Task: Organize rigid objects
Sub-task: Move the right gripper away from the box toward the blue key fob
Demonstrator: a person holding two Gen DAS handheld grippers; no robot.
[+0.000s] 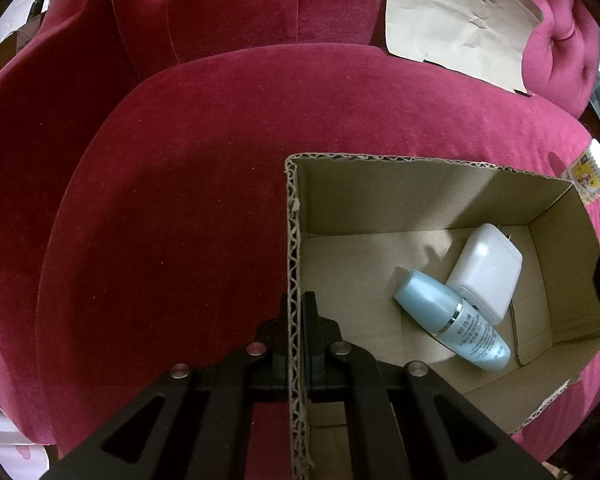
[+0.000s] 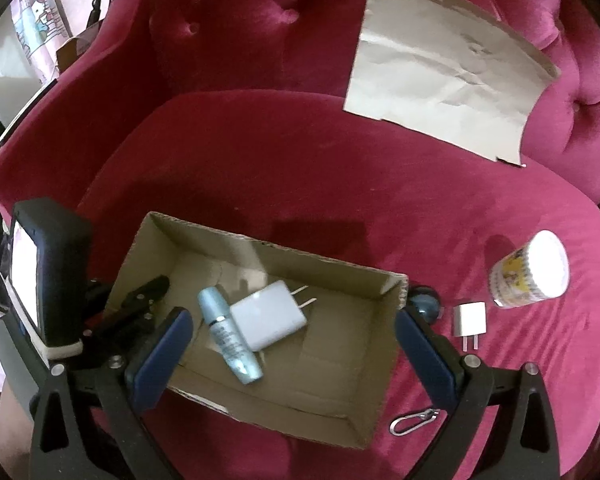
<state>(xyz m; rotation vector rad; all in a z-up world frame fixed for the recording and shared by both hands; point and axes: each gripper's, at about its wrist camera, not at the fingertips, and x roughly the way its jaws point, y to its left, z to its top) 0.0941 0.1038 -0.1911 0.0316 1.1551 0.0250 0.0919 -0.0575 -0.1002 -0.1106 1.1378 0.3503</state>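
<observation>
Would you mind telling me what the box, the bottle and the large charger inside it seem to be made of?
Box: corrugated cardboard, matte brown; the fluted core shows along its cut rim. Bottle: probably plastic, possibly glass, pale blue with a satin sheen and a shiny silver band. Charger: smooth white plastic, slightly glossy, with two metal prongs.

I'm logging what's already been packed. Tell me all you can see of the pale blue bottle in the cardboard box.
The pale blue bottle is a small, glossy, plastic-looking cosmetic bottle with a rounded cap, a thin silver band between cap and body, and fine print on the body, too small to read. It lies on its side on the floor of the cardboard box, slanted, and against the large white charger. Neither tool touches it.
</observation>
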